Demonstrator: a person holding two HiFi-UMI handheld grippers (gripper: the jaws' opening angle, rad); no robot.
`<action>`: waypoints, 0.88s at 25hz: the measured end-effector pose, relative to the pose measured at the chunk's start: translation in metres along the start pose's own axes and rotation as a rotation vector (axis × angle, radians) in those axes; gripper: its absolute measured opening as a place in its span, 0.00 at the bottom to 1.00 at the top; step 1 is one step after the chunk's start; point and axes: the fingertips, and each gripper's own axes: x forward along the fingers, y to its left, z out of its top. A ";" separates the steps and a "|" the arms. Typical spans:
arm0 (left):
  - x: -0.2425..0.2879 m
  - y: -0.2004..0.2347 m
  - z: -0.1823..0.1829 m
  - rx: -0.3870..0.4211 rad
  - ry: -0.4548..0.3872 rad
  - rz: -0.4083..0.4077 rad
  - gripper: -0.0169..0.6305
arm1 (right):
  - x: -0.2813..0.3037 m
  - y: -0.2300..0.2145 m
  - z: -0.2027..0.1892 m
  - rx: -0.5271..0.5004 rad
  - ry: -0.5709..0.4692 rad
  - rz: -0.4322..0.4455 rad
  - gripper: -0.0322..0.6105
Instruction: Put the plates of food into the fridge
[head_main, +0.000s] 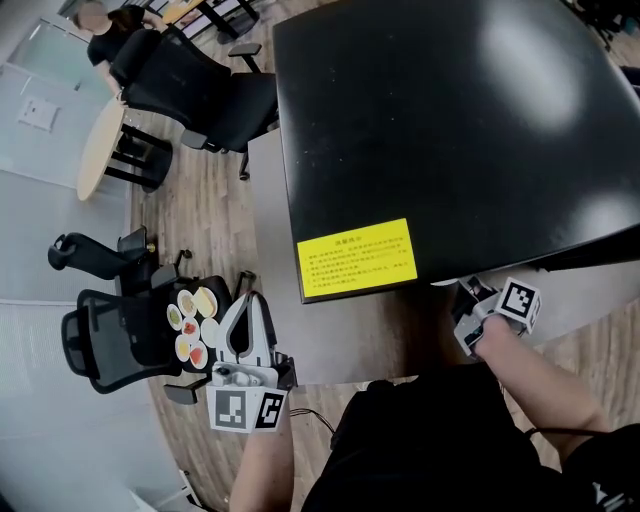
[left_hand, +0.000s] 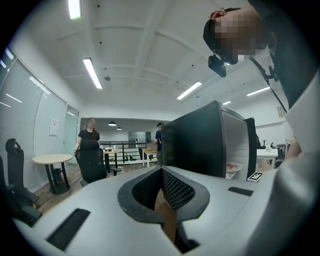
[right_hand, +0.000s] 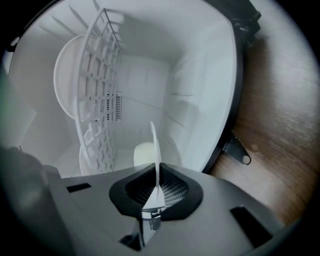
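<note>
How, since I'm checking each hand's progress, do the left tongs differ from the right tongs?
The right tongs reach inside the fridge beside its rack; the left tongs are outside it.
The right tongs pinch a thin white plate edge-on; the left tongs pinch something thin and brown that I cannot identify.
The right tongs are rolled onto their side; the left tongs sit upright.
Both are shut on a load.

Front of right gripper (head_main: 470, 300) out of sight beneath fridge (head_main: 450, 120)

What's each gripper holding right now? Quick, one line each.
Left gripper: closed, holding the plate of food by its edge.
Right gripper: closed on a white plate, inside the fridge.
</note>
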 end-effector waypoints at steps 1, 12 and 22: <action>0.000 0.001 -0.001 -0.001 0.003 0.003 0.03 | 0.003 0.000 0.001 0.000 0.000 0.000 0.08; -0.009 0.014 -0.004 0.008 0.028 0.047 0.03 | 0.020 0.000 0.002 -0.069 0.024 -0.061 0.08; -0.027 0.020 -0.009 0.005 0.034 0.110 0.03 | 0.032 0.000 0.002 -0.178 0.056 -0.115 0.08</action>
